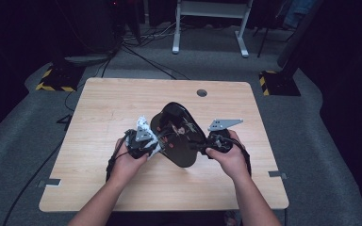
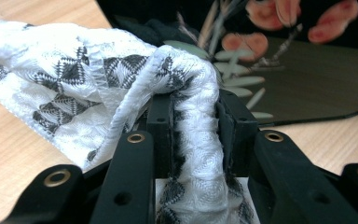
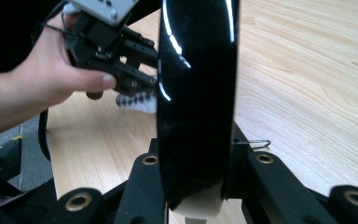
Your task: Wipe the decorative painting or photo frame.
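A black oval plate with a flower and leaf print stands tilted on edge above the wooden table. My right gripper is shut on its right rim; in the right gripper view the glossy plate rises edge-on between the jaws of the right gripper. My left gripper is shut on a white cloth with a black woven pattern, held against the plate's left edge. The left gripper view shows the cloth bunched between the left gripper's jaws, with the plate just behind.
A round cable hole sits near the table's far edge. Beyond the table stand a white desk frame, floor cables and yellow-black striped stand bases. Grey carpet surrounds the table.
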